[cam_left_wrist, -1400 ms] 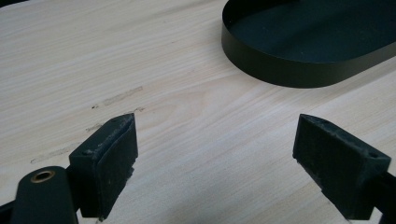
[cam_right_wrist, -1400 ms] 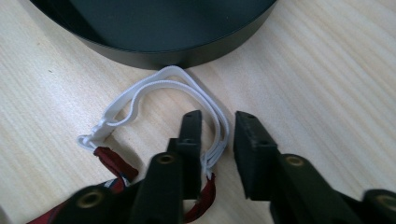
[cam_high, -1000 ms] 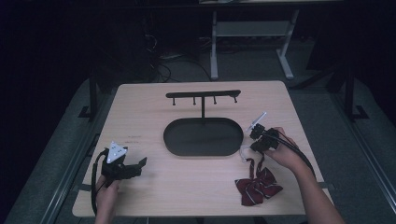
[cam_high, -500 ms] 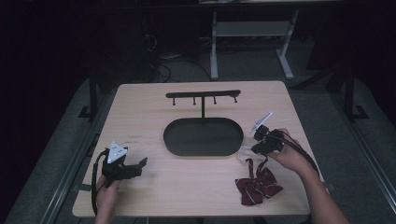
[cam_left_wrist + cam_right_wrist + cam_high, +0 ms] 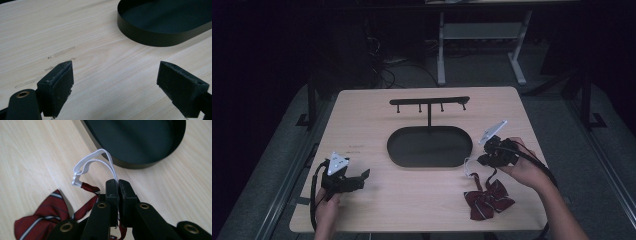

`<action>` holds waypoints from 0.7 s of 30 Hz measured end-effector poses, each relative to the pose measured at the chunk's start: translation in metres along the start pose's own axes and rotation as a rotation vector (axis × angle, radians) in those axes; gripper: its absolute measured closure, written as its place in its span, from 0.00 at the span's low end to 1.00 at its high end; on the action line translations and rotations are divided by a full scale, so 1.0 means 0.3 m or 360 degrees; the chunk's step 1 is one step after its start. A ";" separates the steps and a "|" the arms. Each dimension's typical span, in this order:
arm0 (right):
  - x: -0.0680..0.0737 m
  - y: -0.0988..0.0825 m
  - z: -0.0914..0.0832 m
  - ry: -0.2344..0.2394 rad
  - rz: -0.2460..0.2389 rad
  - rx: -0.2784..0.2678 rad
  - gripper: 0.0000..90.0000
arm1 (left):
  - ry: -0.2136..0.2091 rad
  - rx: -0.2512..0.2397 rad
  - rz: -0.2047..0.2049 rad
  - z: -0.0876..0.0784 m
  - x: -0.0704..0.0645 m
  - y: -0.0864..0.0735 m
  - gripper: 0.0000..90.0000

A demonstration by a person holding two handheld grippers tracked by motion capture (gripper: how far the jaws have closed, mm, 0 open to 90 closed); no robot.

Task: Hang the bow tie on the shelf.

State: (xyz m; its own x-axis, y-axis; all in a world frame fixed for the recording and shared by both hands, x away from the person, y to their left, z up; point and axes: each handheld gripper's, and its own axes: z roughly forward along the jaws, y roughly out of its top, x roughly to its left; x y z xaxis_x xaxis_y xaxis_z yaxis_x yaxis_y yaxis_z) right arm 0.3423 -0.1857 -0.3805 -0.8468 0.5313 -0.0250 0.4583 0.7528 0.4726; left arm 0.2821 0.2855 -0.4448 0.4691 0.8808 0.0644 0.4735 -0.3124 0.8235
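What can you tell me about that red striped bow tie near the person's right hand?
The bow tie is dark red fabric with thin pale stripes, lying rumpled on the pale wooden table near its front edge. A white elastic strap loops up from it. The right gripper pinches that strap, jaws shut. The black oval tray sits nearby, apart.

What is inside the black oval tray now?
The black oval tray holds nothing on its visible dark floor; only the stand's post rises at its back edge. In the high view, the near wall hides a thin strip of floor behind it.
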 end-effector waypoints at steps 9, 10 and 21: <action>0.025 0.041 -0.032 0.0049 -0.0064 -0.0054 0.96 | 0.0001 -0.0002 -0.0003 0.000 0.001 0.000 0.15; 0.027 0.045 -0.034 0.0057 -0.0070 -0.0060 0.96 | 0.0004 -0.0001 0.0021 -0.001 0.004 0.001 0.15; 0.056 0.088 -0.070 0.0077 -0.0137 -0.0102 0.96 | 0.0002 -0.0009 0.0001 0.001 0.000 0.001 0.15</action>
State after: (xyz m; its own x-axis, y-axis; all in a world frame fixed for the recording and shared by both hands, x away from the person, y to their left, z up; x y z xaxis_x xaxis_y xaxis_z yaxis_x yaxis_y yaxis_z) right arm 0.3346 -0.1652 -0.3501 -0.8950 0.4453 -0.0264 0.3665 0.7676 0.5258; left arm 0.2824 0.2853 -0.4448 0.4685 0.8810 0.0654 0.4692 -0.3109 0.8266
